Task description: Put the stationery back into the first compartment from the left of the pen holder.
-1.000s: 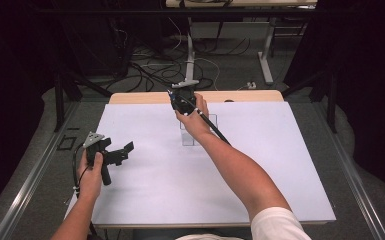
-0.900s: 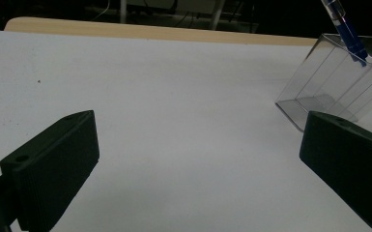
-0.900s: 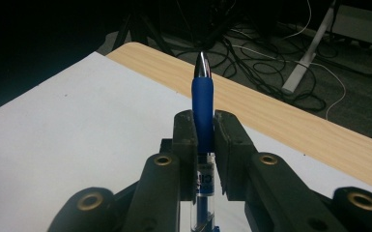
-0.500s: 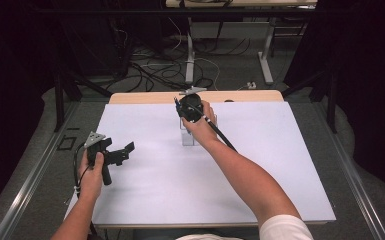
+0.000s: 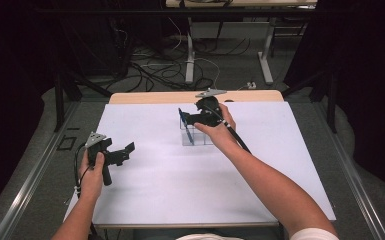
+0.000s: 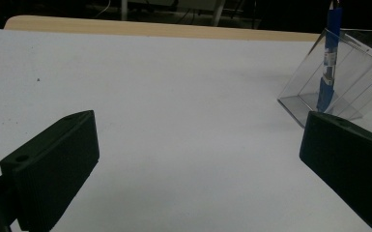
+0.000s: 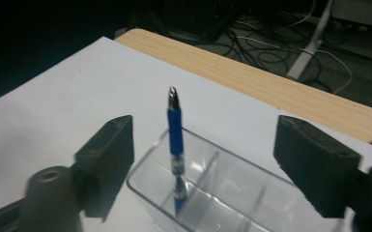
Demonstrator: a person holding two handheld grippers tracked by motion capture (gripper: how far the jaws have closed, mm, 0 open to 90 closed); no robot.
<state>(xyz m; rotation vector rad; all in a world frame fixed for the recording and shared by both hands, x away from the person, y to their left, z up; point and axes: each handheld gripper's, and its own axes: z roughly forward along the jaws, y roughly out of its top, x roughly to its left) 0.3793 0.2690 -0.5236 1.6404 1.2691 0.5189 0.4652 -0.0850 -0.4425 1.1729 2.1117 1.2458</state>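
1 pen [image 7: 175,130], 1 clear organizer [image 7: 232,193], 2 grippers

The high view looks forward and down over the whole white table [image 5: 170,200] from the person's side. The left gripper view sits low, facing across the tabletop toward the clear box [image 6: 338,82] — the right gripper view looks down on that box [image 7: 222,193] from close by.

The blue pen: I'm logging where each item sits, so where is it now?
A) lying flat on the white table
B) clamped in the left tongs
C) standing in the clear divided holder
C: the blue pen stands in the clear divided holder, with the right tongs open around it.
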